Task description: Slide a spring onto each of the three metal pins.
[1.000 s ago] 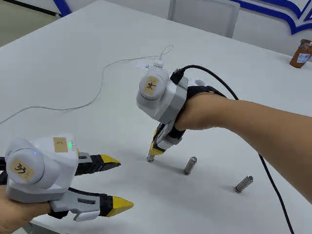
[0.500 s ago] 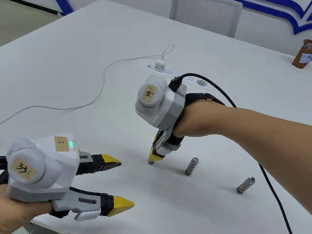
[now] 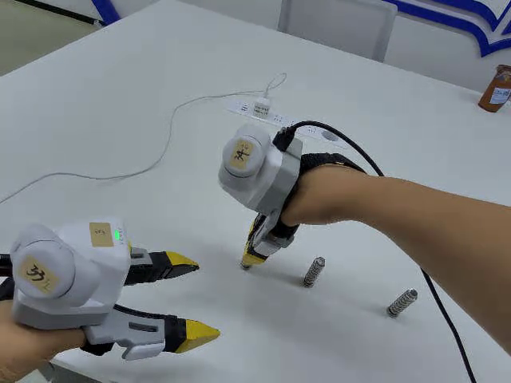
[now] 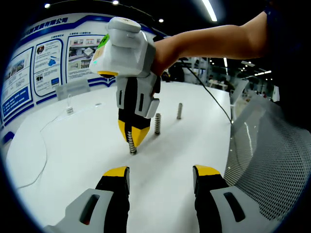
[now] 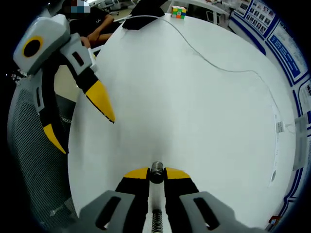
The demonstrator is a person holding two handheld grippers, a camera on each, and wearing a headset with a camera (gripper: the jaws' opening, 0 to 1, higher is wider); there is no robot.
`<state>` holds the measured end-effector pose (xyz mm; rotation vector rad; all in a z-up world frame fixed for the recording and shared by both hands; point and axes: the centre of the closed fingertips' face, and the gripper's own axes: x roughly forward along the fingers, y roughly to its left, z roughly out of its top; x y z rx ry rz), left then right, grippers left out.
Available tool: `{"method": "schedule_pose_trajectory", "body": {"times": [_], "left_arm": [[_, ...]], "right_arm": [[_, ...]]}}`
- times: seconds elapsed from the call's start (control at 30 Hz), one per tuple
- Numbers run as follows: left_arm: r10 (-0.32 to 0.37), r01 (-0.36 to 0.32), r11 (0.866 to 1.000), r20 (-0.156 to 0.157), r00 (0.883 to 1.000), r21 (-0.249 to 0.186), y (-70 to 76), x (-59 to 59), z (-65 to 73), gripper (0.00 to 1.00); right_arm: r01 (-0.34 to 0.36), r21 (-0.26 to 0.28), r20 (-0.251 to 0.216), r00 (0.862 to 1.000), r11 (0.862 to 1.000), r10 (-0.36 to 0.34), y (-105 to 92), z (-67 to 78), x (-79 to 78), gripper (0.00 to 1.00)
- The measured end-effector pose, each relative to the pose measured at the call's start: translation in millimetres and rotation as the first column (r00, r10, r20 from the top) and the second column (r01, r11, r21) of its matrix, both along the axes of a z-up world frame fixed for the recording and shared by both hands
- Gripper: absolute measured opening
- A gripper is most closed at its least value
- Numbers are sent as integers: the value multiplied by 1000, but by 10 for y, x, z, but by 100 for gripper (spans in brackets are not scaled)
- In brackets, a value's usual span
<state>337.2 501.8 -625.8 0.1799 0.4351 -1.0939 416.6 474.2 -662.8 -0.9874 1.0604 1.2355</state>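
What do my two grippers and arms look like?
The left gripper and right gripper have rounded pale grey housings with handwritten tan stickers and black jaws tipped yellow. The left shows a green light; a black cable leaves the right. The right forearm is bare.

Bright, even overhead light; soft shadows on white table [image 3: 120, 120]; gripper views fisheye-warped at edges; sharp overall.

You're at a wide white tabletop [image 3: 88, 104]. Past its far edge there's a white wall with blue trim [image 3: 451, 20] and a white chair back [image 3: 335, 24]. Left gripper view: blue-framed wall posters [image 4: 46, 58], ceiling strip lights [image 4: 210, 9], and a grey mesh chair [image 4: 262, 145] at the tabletop's edge.
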Motion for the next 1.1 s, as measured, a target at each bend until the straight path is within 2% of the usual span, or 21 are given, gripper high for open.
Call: {"method": "schedule_pose_trajectory", "body": {"times": [0.63, 0.9, 1.1], "left_arm": [[0, 0, 1000, 3, 1000, -1, -13, 25, 6, 54], [4, -4, 1000, 7, 1000, -1, -34, 52, 34, 55], [-1, 1, 1000, 9, 1000, 2, -57, 57, 68, 55]], "right_arm": [[-9, 13, 14, 1000, 1000, 9, -65, 23, 35, 23], [22, 27, 24, 999, 999, -23, -200, 90, 66, 26], [54, 60, 27, 998, 997, -56, -271, 163, 69, 27]]}}
